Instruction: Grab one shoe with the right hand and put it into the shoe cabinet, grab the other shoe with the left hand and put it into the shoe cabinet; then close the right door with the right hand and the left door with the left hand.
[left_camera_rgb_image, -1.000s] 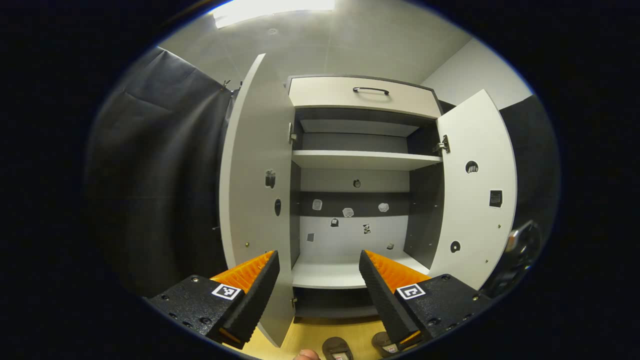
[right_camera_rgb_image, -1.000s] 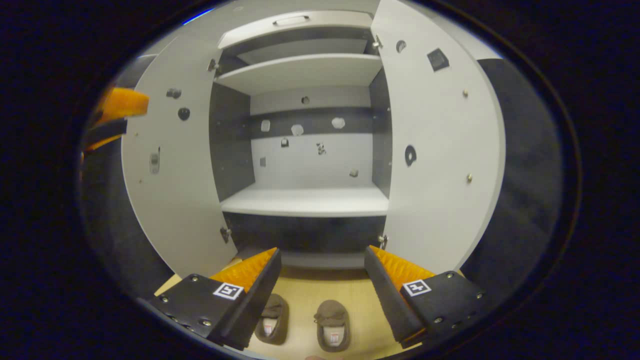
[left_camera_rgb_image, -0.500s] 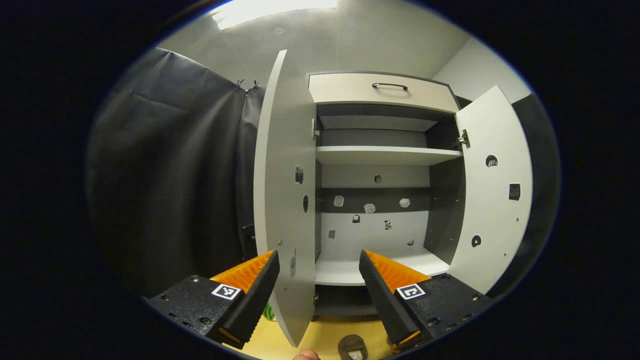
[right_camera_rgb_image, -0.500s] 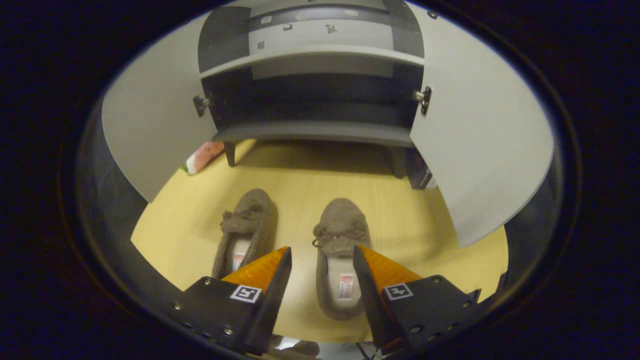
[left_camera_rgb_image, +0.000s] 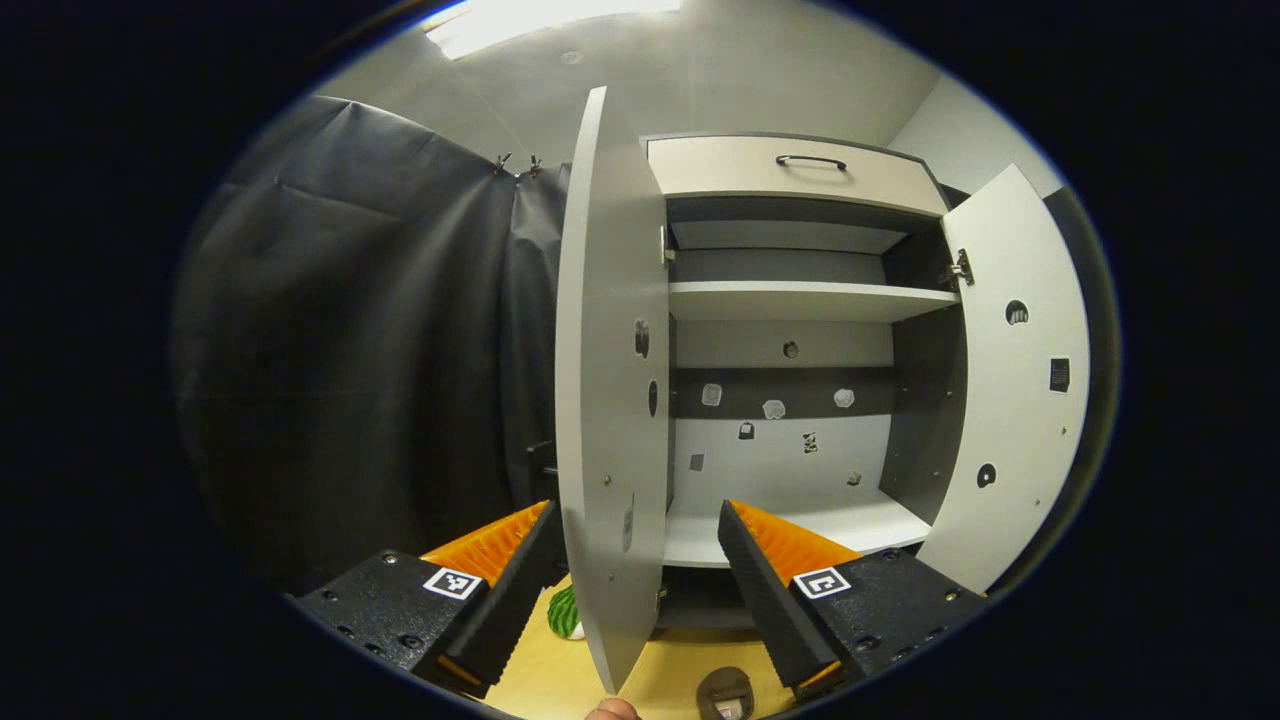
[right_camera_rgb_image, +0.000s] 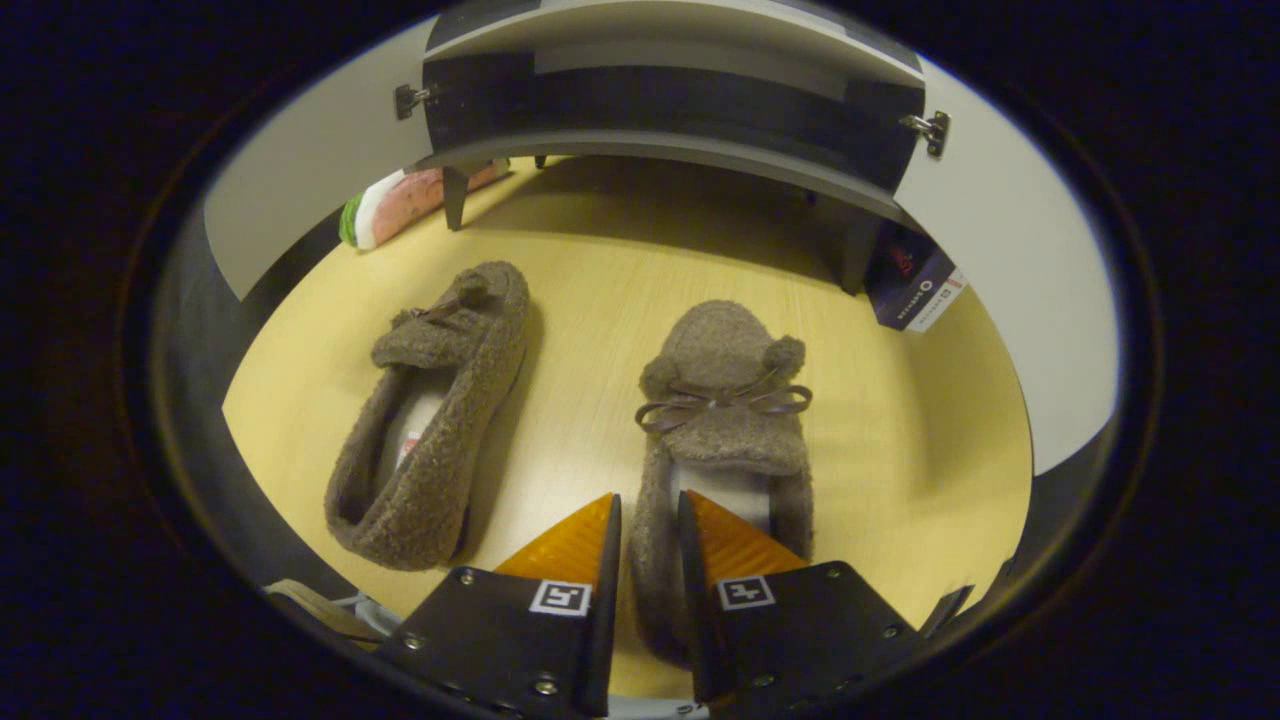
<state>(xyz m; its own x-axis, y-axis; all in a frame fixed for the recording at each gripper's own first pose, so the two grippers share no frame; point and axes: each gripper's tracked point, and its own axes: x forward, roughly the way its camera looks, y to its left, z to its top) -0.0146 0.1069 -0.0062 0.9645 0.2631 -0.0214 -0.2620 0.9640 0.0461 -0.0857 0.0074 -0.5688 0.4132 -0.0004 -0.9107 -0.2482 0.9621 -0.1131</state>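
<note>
Claw on the right (right_camera_rgb_image: 648, 530): its orange fingers are drawn close together, straddling the left side wall of the nearer shoe (right_camera_rgb_image: 722, 430). One finger lies outside the wall and the other inside the opening, and they look to be pinching the fuzzy brown edge between them. This shoe points toward the shoe cabinet (right_camera_rgb_image: 660, 110), with a thin bow across its top. The other shoe (right_camera_rgb_image: 435, 410) lies to its left, angled a little and apart from it, with bare floor between the two.

The yellow wood-look floor (right_camera_rgb_image: 900, 460) has open room on both sides of the pair and ahead of them up to the cabinet's legs. Beside the left leg lies a pink, white and green object (right_camera_rgb_image: 400, 205); by the right leg stands a dark blue packet (right_camera_rgb_image: 915, 285), its print too small to read.

In the left gripper view, the left claw (left_camera_rgb_image: 635, 545) is spread wide with nothing between its fingers, held up facing the cabinet. The left door (left_camera_rgb_image: 610, 400) stands nearly edge-on, its lower edge between the fingers in the picture. The right door (left_camera_rgb_image: 1015, 380) is swung wide, so the cabinet mouth is clear. The lower shelf (left_camera_rgb_image: 790, 525) is bare and white, and the upper shelf (left_camera_rgb_image: 800, 300) is bare too. A drawer with a dark handle (left_camera_rgb_image: 810, 160) sits on top. Small stickers dot the back panel and doors, but none can be read. Black cloth (left_camera_rgb_image: 350, 350) hangs to the left.
</note>
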